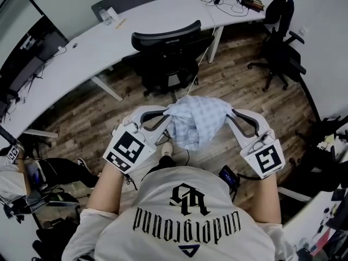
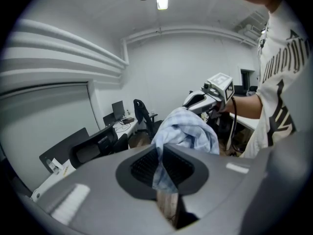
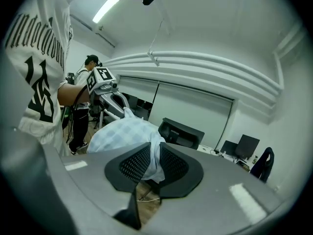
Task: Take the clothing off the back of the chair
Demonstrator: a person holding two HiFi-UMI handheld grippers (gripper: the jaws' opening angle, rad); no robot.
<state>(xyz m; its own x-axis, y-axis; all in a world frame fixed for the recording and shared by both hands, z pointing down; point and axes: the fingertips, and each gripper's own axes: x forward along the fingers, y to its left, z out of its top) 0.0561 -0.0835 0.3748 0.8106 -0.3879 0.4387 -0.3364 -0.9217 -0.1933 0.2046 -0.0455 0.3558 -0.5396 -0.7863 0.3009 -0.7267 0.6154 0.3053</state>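
Observation:
A pale blue checked shirt (image 1: 194, 122) hangs bunched in the air between my two grippers, in front of the person's chest. My left gripper (image 1: 165, 113) is shut on its left edge; the cloth (image 2: 188, 131) runs down between the black pads (image 2: 146, 164). My right gripper (image 1: 231, 115) is shut on the right edge, with the cloth (image 3: 128, 136) pinched between its pads (image 3: 172, 164). The black office chair (image 1: 167, 56) stands farther off by the white desk, its back bare, well apart from the shirt.
A long white curved desk (image 1: 109, 37) runs across the far side, with cables and small items on it. A second black chair (image 1: 280, 34) with dark clothing on it stands at the upper right. Wooden floor (image 1: 239, 80) lies between. Another person (image 3: 85, 106) stands in the right gripper view.

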